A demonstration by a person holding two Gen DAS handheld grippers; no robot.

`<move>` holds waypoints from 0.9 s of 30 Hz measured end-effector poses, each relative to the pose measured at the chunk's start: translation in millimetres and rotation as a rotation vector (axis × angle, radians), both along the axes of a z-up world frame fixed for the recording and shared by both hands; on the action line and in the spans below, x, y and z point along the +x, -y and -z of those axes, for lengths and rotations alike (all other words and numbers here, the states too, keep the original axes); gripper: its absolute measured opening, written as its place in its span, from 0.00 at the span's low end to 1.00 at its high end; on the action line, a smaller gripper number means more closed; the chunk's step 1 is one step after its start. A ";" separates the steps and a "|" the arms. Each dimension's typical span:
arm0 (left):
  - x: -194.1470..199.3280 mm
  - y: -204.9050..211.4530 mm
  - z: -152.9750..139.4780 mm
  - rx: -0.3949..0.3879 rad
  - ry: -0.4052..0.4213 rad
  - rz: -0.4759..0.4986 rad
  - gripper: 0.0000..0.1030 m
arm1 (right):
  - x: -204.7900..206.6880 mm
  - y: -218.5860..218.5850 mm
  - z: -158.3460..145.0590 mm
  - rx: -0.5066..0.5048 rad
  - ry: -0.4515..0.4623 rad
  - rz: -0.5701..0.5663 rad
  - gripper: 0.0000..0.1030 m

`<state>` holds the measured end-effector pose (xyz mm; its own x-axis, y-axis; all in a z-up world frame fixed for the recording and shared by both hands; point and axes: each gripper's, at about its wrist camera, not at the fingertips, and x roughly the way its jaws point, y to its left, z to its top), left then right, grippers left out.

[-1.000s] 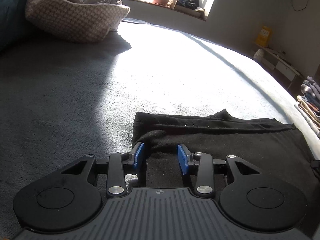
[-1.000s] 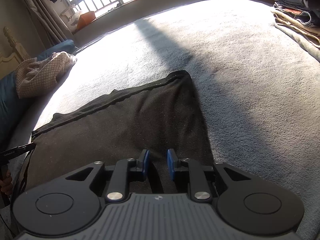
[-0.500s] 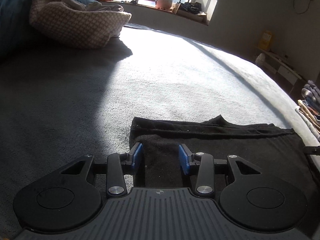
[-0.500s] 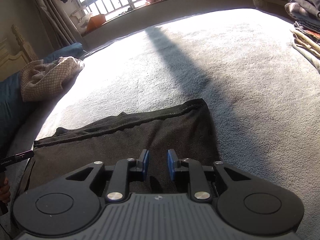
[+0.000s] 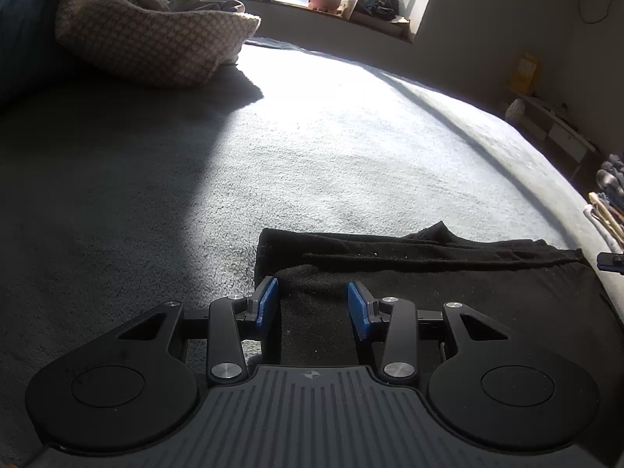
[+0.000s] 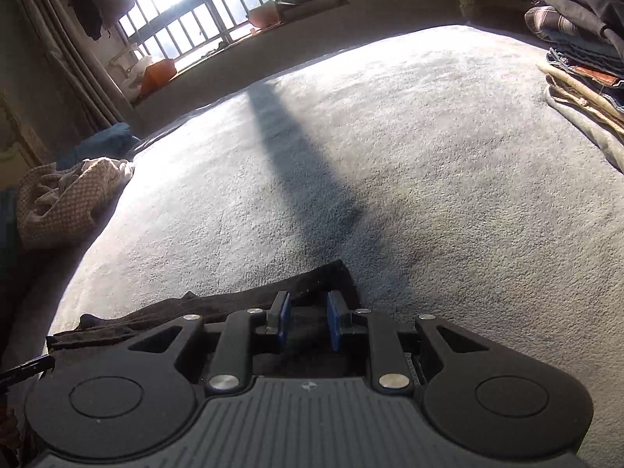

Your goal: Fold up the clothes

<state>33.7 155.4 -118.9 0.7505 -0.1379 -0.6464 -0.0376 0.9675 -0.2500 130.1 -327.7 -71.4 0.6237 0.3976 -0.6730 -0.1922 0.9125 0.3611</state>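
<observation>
A grey bed cover point(image 5: 351, 148) fills most of both views, sunlit across its middle and shaded toward the left of the left wrist view. On it, along the lower edge of each frame, lies the black garment point(image 5: 448, 273): a flat, wide spread with a doubled band along its far edge and a small peak of loose cloth near the centre of that edge. In the right wrist view the same black garment point(image 6: 218, 308) runs from lower left to a corner just above the gripper.

At the upper left of the left wrist view sits a checked bundle point(image 5: 156, 43); at the right edge of the right wrist view a stack of folded clothes point(image 6: 577, 58) rests on the cover.

The left gripper point(image 5: 312, 308) hangs over the garment's left corner, its jaws spread wide with nothing between them. The right gripper point(image 6: 306, 318) sits at the opposite corner, jaws parted and empty too, with cloth showing below the gap.

Whether a fold was just laid down or one is about to be taken cannot be settled: the doubled far edge fits both. If corners are to be pinched, it would pay to take both at the same depth and catch every layer, since the thick pile-like fabric looks prone to slipping apart. Lifting evenly should keep the edges square; the loose peak may need smoothing.
</observation>
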 end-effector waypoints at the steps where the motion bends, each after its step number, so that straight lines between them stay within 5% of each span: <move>1: -0.2 -0.3 0.0 -0.004 -0.001 -0.003 0.38 | 3.5 -9.0 2.6 -0.015 -0.009 -0.029 0.21; 3: -0.1 -0.6 -0.3 -0.006 -0.003 -0.005 0.38 | 12.1 -22.8 8.4 -0.050 -0.019 -0.061 0.21; 6: 0.7 -2.0 -1.4 -0.010 -0.008 -0.004 0.38 | 28.1 -16.0 15.2 -0.094 -0.011 0.050 0.21; 8: 0.8 -3.3 -3.0 -0.017 -0.012 -0.010 0.38 | 30.1 6.5 11.3 -0.053 0.001 0.188 0.22; 11: -3.8 -7.7 -8.1 -0.031 -0.003 -0.033 0.39 | 17.8 30.2 -1.3 0.010 0.019 0.244 0.22; 20: -47.5 -4.7 -21.6 -0.110 -0.042 0.024 0.40 | -64.7 36.4 -39.5 0.049 -0.004 0.081 0.22; 27: -89.7 10.8 -28.8 -0.176 -0.104 0.134 0.42 | -122.0 5.7 -10.7 -0.019 -0.119 -0.094 0.22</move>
<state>-56.0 144.6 -90.1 0.6488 -0.3488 -0.6763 0.0539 0.9076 -0.4164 8.1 -333.4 -60.8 0.4996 0.4369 -0.7480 -0.2342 0.8994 0.3690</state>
